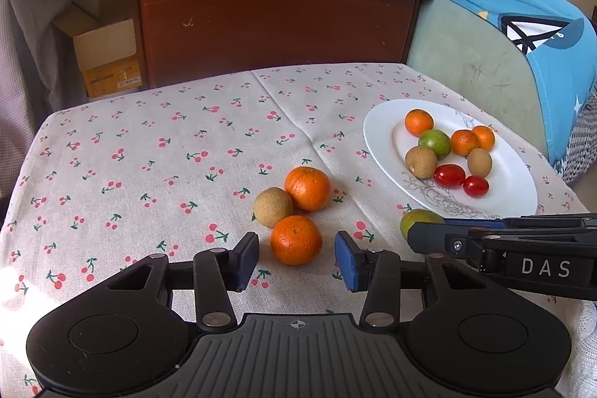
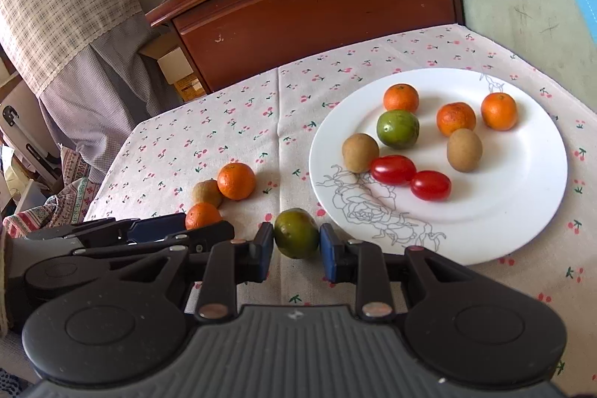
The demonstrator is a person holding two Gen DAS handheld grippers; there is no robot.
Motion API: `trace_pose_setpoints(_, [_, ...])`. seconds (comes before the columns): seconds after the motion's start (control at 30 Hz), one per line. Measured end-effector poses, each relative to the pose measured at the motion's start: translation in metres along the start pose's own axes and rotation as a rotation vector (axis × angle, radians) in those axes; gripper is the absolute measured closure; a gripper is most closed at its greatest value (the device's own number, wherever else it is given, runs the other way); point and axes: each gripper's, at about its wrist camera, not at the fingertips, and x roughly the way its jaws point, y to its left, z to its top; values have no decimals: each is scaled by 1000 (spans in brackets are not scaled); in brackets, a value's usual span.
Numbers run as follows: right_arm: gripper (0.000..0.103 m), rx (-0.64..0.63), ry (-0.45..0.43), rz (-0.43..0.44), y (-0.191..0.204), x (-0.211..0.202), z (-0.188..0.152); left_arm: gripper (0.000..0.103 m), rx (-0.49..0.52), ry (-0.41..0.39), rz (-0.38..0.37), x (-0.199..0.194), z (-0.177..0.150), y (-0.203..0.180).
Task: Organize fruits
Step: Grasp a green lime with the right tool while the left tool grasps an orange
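- R gripper (image 2: pixel 294 248) clamped on green citrus (image 2: pixel 296 233), on cloth just beside white plate (image 2: pixel 522 230).
- L gripper (image 1: pixel 296 258) unclenched; pads either side of nearest orange (image 1: pixel 296 240), gaps visible, not touching.
- That orange sat w/ 2nd orange (image 1: pixel 307 188) & brown fruit (image 1: pixel 272 207) in a cluster on cherry tablecloth (image 1: pixel 149 174).
- Plate held 8 fruits.

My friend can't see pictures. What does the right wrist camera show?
The right gripper pinches a green fruit on the cherry-print tablecloth, beside a white plate holding eight small fruits. To the left, the other gripper reaches toward two oranges and a brown fruit.
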Motion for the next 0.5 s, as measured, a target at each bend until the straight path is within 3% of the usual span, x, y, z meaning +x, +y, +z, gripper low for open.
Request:
trace_pose_setpoints(0.13, [76,4,3,-1,-1,0,-1,63,-3,-8,0,2,1,0])
trace_pose_setpoints(0.27, [76,8,10,-3,0,0,-2,75,8,-16,-2,2,1,0])
trace_pose_setpoints(0.5, [76,-5,-8,5,3,-7,0,77,0,-23,-12,-5,0,-1])
